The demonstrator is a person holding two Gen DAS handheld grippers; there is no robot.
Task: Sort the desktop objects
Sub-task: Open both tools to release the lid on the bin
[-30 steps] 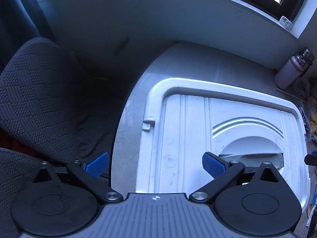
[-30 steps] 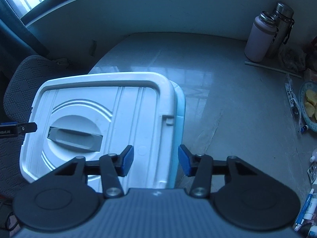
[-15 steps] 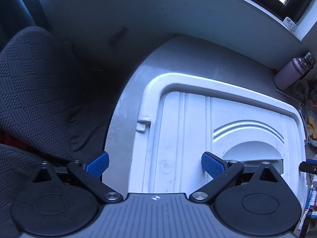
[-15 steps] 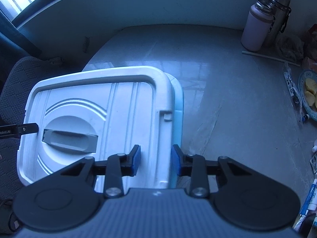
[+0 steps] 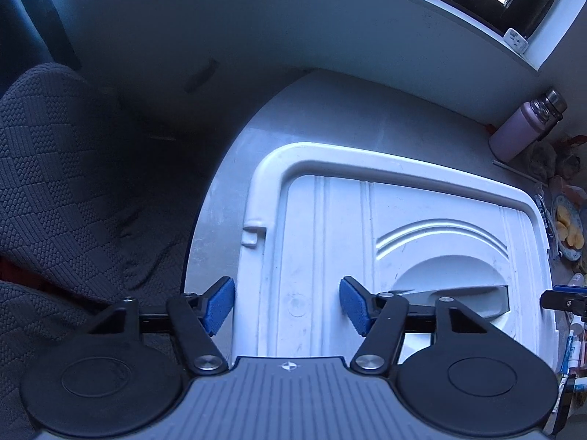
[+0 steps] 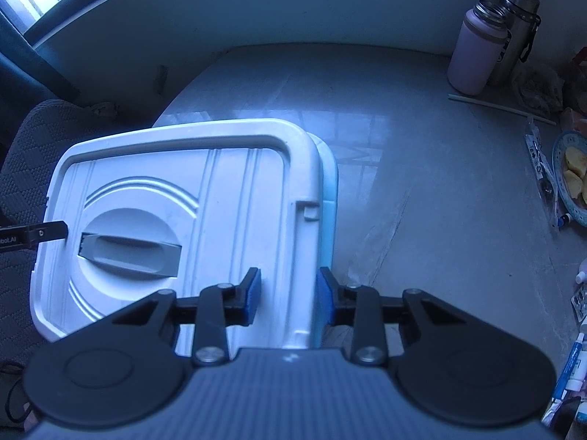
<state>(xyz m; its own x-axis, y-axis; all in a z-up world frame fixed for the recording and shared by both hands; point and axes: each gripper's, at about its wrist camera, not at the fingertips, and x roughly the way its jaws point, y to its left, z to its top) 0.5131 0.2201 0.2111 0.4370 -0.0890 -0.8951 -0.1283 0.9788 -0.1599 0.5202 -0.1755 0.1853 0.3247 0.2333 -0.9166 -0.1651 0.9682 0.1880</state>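
Note:
A white lid (image 5: 403, 227) with a grey recessed handle (image 5: 458, 293) lies on a light blue storage box; the box's blue wall (image 6: 328, 212) shows under the lid's right edge. My left gripper (image 5: 286, 304) straddles the lid's left rim, its jaws partly closed, with a gap left on each side. My right gripper (image 6: 288, 293) is shut on the lid's right rim, its pads (image 6: 253, 295) pressing the rim from both sides. The lid (image 6: 176, 216) sits slightly askew on the box.
A dark quilted chair (image 5: 66, 190) stands left of the table. A pink bottle (image 6: 477, 47) and a steel flask (image 6: 517, 33) stand at the back right. A plate of fruit slices (image 6: 572, 176), a packaged pen (image 6: 543, 176) and tubes (image 6: 572, 370) lie along the right.
My right gripper has closed onto the lid's right rim. My left gripper's jaws have narrowed around the left rim. Both views have shifted slightly over the box.

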